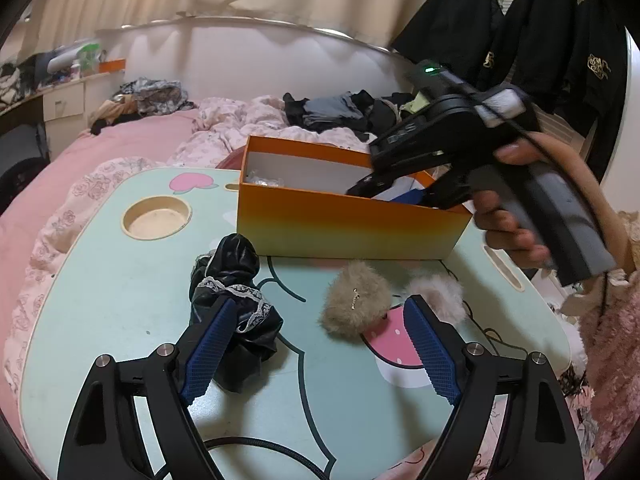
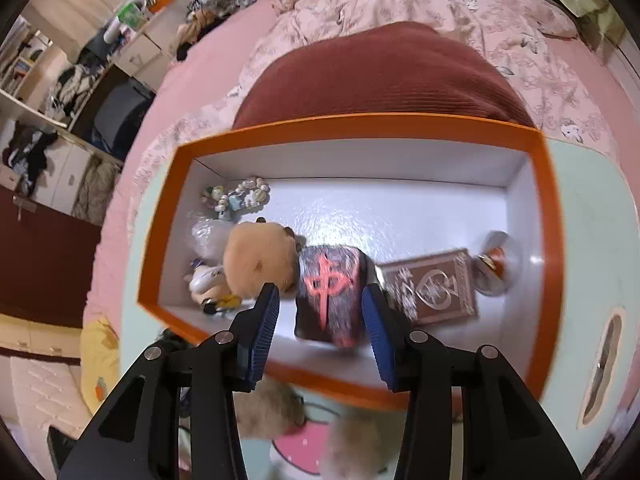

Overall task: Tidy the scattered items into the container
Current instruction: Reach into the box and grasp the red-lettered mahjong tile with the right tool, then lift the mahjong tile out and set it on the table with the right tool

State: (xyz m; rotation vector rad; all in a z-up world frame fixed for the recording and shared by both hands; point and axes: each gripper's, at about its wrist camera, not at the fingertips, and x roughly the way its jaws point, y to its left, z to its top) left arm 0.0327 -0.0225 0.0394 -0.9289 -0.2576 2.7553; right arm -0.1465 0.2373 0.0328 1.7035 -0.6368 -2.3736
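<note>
Both views are lit by soft, even indoor light, bright enough to read colours, with only faint shadows under things on the worktop. The white floor of the orange box shows a patch of glare. The fisheye lens bends straight edges and leaves dark corners around each round picture. The right wrist view is smeared by motion blur, strongest on the box rim and its contents; the left wrist view is sharp.
</note>
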